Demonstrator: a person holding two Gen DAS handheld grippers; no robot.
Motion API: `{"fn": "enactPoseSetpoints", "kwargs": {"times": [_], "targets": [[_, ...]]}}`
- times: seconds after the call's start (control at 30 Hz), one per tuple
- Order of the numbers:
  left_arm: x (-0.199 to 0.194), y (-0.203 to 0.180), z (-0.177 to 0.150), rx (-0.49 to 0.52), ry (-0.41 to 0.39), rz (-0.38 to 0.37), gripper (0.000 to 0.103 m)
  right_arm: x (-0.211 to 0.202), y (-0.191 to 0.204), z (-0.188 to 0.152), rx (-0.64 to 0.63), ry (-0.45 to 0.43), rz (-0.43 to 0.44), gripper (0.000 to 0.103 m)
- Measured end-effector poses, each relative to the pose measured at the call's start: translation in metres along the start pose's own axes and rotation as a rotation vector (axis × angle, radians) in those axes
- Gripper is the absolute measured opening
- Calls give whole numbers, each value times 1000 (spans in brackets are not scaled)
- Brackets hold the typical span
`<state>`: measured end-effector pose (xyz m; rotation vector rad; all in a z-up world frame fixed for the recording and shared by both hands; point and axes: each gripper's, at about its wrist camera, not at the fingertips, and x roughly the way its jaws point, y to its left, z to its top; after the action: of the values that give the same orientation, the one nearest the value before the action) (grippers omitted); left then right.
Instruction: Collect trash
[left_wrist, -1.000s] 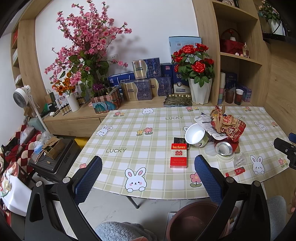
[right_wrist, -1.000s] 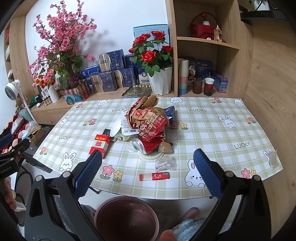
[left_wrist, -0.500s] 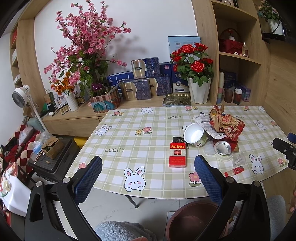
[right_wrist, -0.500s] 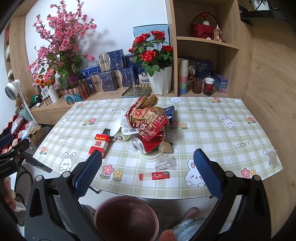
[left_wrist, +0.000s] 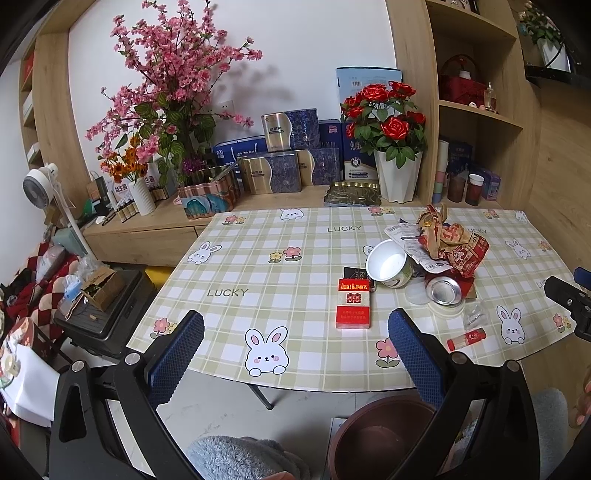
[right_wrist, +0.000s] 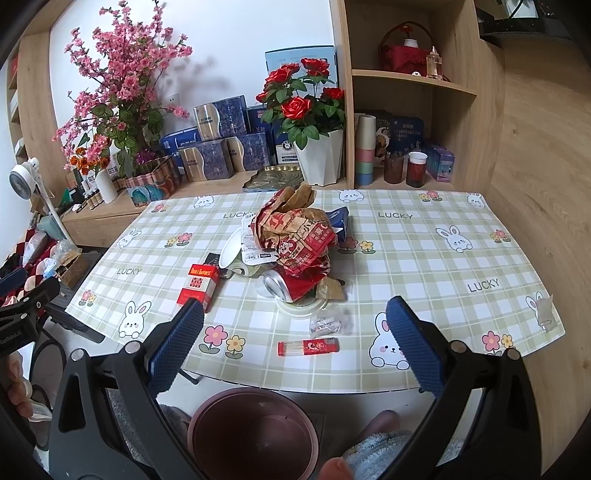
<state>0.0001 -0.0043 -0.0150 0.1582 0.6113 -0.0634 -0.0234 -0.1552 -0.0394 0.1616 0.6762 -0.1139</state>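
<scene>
Both grippers, left (left_wrist: 295, 347) and right (right_wrist: 293, 341), hang wide open and empty while I line up. I keep them above the round maroon plastic bin (right_wrist: 253, 434) so the table's litter drops straight in.

The left wrist view shifts slightly across the last second: the table (left_wrist: 280, 280) and everything on it sit a little lower and further left in frame than before. The red cigarette pack (left_wrist: 353, 303) drifts from beside the right finger toward the middle of the gap between the fingers of the left gripper (left_wrist: 295, 345). The white cup (left_wrist: 388, 263) and the crumpled wrapper pile (left_wrist: 456, 245) drift the same way. In the right wrist view, the trash appears marginally closer.
</scene>
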Motion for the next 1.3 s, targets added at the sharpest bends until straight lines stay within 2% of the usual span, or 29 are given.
{"fn": "enactPoseSetpoints", "kwargs": {"times": [0.77,0.93,0.97,1.1,1.13,1.3], "targets": [[2,-1,-1,-1,19,-6,98,5,9,-3,1,6,0,97],[9,0,-2,-1,27,11,98,11,11,-18,16,12,5,97],[10,0,-3,-3,32,4,98,18,10,-25,25,15,11,97],[21,6,-6,-42,65,-57,98,20,7,-15,37,25,14,97],[25,8,-7,-54,73,-90,98,22,7,-16,37,27,16,97],[41,9,-15,-52,98,-106,98,32,4,-22,45,48,26,97]]}}
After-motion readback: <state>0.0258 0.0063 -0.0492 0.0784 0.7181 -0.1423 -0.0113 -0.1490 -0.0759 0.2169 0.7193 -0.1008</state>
